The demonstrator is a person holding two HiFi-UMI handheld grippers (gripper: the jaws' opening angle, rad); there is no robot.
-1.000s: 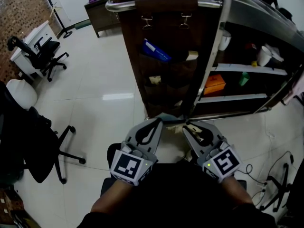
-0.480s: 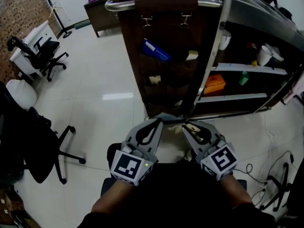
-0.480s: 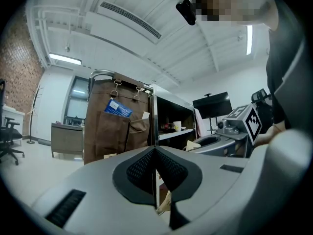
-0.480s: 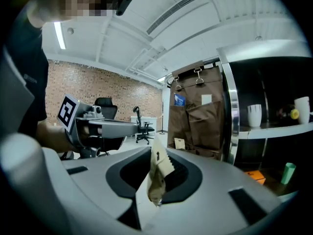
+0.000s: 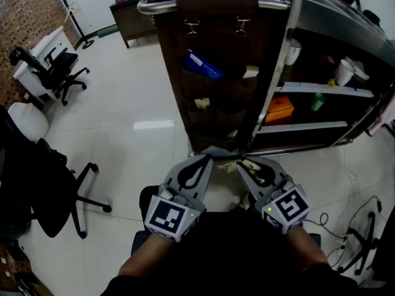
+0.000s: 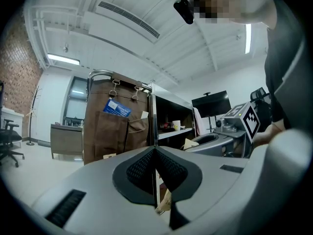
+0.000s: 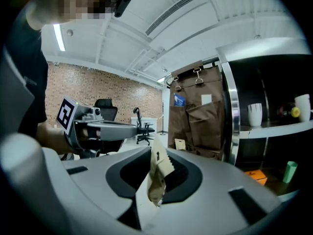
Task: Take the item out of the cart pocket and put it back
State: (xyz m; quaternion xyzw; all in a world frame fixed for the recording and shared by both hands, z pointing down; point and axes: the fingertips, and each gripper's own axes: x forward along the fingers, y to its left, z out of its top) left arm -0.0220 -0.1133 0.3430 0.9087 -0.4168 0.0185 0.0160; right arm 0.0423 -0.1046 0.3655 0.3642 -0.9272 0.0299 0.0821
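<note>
A brown hanging organiser [image 5: 216,73] with several pockets covers the end of the cart. One upper pocket holds a blue item [image 5: 202,65]; pale packets [image 5: 202,103] poke from others. Both grippers are held low, close to the person's body, a short way in front of the cart's foot. My right gripper [image 7: 156,180] is shut on a small beige sachet [image 7: 157,173] with a serrated edge, which stands up between the pads. In the head view that sachet [image 5: 250,164] shows at the right gripper's tip [image 5: 242,163]. My left gripper [image 6: 155,153] is shut, its pads meeting, with nothing seen between them.
Cart shelves to the right carry an orange box [image 5: 279,110], a green cup [image 5: 317,102] and white cups [image 5: 343,73]. Office chairs [image 5: 55,69] stand on the tiled floor at the left, one dark chair [image 5: 43,184] close by. Cables [image 5: 352,227] lie on the floor at the right.
Almost nothing: the right gripper has rocked slightly in place with the sachet still in it. The left gripper has stayed where it was.
</note>
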